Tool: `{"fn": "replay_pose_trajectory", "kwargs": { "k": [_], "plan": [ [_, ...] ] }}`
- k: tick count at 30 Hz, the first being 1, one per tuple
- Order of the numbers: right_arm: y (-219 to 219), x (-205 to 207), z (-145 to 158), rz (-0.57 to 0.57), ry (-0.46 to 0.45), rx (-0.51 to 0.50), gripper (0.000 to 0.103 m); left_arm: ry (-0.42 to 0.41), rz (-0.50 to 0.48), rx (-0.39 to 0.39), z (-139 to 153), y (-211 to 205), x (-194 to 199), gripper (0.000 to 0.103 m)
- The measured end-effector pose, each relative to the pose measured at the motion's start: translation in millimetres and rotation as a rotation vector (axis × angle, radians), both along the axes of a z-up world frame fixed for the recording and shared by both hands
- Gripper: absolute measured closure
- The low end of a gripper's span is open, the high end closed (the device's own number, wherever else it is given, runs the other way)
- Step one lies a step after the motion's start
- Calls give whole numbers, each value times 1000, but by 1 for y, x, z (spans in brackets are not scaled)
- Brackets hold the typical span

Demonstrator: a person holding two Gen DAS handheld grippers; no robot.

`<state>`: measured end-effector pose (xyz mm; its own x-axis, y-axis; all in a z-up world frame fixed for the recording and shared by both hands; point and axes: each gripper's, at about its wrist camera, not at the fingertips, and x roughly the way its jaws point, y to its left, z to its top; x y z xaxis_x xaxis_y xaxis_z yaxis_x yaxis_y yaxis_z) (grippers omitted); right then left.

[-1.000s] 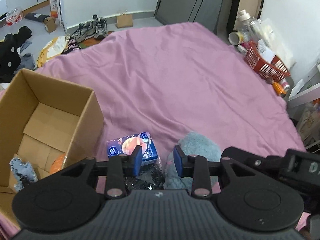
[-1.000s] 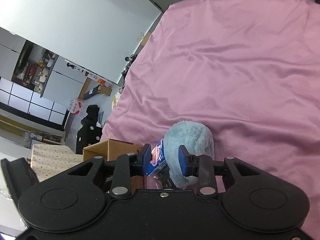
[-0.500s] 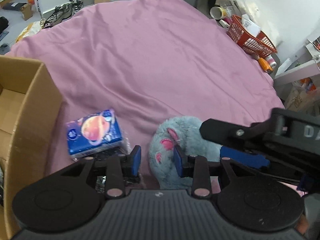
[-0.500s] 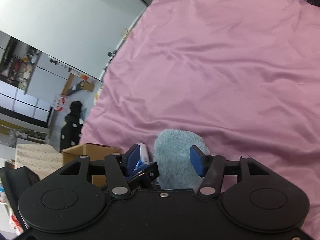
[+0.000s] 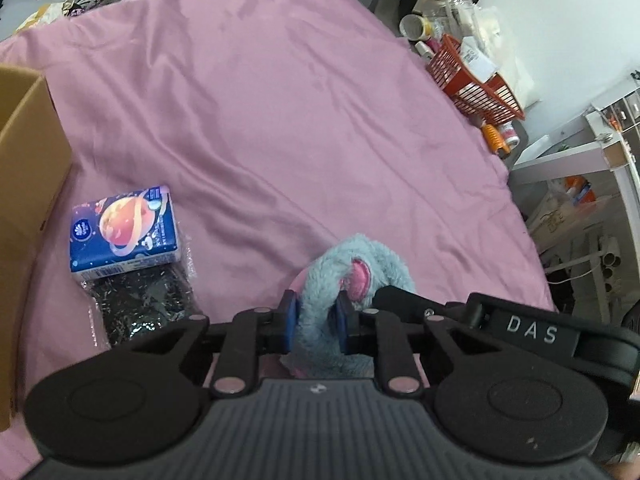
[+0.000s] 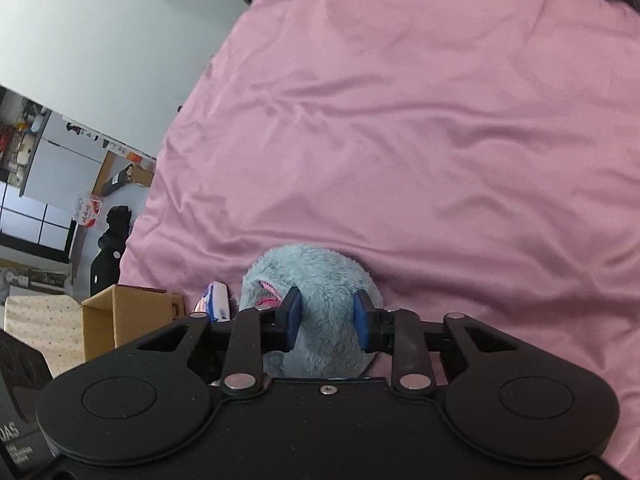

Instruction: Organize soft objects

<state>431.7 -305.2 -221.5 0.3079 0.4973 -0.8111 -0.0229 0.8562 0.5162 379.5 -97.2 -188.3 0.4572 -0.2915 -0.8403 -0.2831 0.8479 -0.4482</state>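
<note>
Both tongs, left (image 5: pixel 313 320) and right (image 6: pixel 326 317), pinch blue plush toy (image 5: pixel 352 264) | cardboard box (image 5: pixel 24 184) contents unseen

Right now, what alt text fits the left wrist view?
The left hand-held gripper pinches a blue plush toy on a pink bedsheet. A tissue pack lies left, beside a cardboard box.

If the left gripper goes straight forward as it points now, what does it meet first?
The left gripper already has the blue plush toy between its fingers, so it meets that first. Beyond lies only the pink bedsheet, apparently.
</note>
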Motion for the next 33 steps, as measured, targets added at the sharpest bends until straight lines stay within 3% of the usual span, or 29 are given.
{"fn": "replay_pose_trajectory", "kwargs": {
  "k": [9, 18, 33],
  "plan": [
    [10, -20, 44, -4, -91, 42, 77, -94, 13, 28, 50, 13, -21, 84],
    [54, -43, 81, 33, -169, 75, 77, -171, 72, 44, 93, 55, -53, 84],
    [144, -66, 102, 104, -212, 106, 77, -222, 169, 43, 118, 145, -93, 84]
  ]
}}
